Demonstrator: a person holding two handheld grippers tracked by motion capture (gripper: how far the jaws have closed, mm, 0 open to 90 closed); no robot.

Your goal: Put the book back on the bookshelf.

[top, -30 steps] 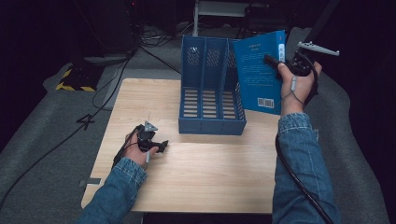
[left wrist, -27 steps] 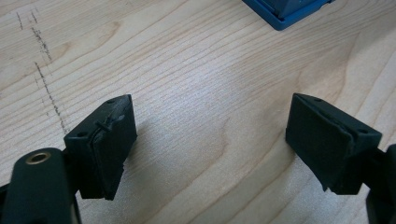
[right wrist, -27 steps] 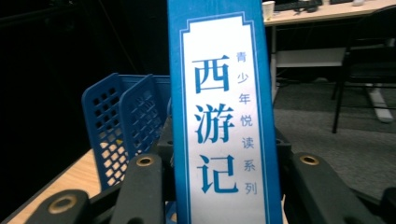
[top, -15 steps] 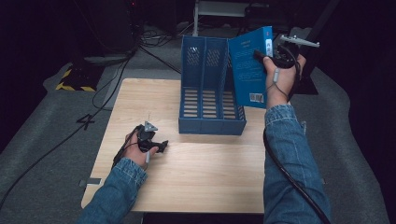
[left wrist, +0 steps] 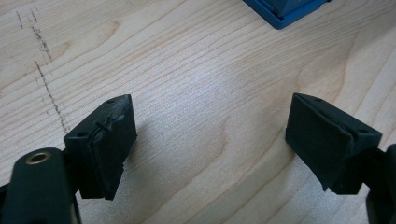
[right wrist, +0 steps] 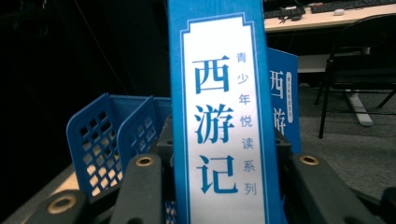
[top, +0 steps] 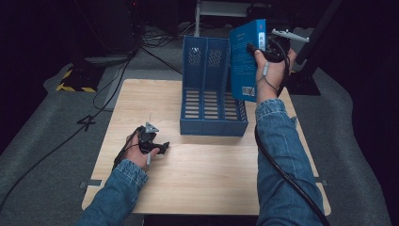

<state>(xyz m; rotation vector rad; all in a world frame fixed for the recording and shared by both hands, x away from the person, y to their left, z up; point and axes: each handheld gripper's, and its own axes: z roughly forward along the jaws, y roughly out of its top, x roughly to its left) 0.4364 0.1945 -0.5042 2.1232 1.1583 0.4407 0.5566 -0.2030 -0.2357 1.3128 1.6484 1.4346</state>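
A blue book [top: 245,61] with a white spine label [right wrist: 219,121] hangs upright above the right end of the blue file rack [top: 211,101]. My right gripper [top: 256,49] is shut on it, one jaw on each side of the spine [right wrist: 223,140]. The rack's perforated blue dividers [right wrist: 100,140] show below and to the left of the book. My left gripper [top: 157,148] rests on the wooden table [top: 211,179] in front of the rack's left corner. It is open [left wrist: 210,140], with only bare wood between its pads.
A corner of the rack [left wrist: 285,9] lies ahead of the left gripper. Behind the held book, a blue panel [right wrist: 282,102] bears the same characters. Cables [top: 117,80] and a chair base [right wrist: 359,107] lie on the grey floor beyond the table.
My right gripper has carried the book leftward and up, from beside the rack's right side to above its right end. The left gripper has stayed put.
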